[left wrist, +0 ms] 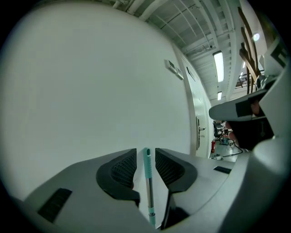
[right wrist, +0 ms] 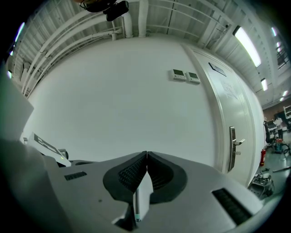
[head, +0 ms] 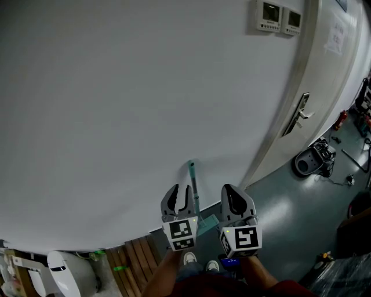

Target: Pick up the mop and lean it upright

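Note:
The mop stands upright against the white wall (head: 145, 104); its teal handle top (head: 191, 169) rises above a silver pole, and the teal mop head (head: 209, 221) rests on the floor. My left gripper (head: 178, 192) is level with the handle's upper end. In the left gripper view the teal handle (left wrist: 148, 170) stands between the two pads (left wrist: 123, 168) with a gap on each side, so that left gripper (left wrist: 146, 157) is open. Just right of the mop, my right gripper (head: 235, 196) has its fingertips meeting (right wrist: 146, 155) and nothing pinched; a bit of the pole (right wrist: 136, 210) shows below it.
A door with a lever handle (head: 299, 113) is at the right, and two control panels (head: 278, 17) hang on the wall above. A black machine (head: 313, 160) lies on the grey floor by the door. Wooden slats (head: 136, 258) and a white device (head: 64, 270) sit at lower left.

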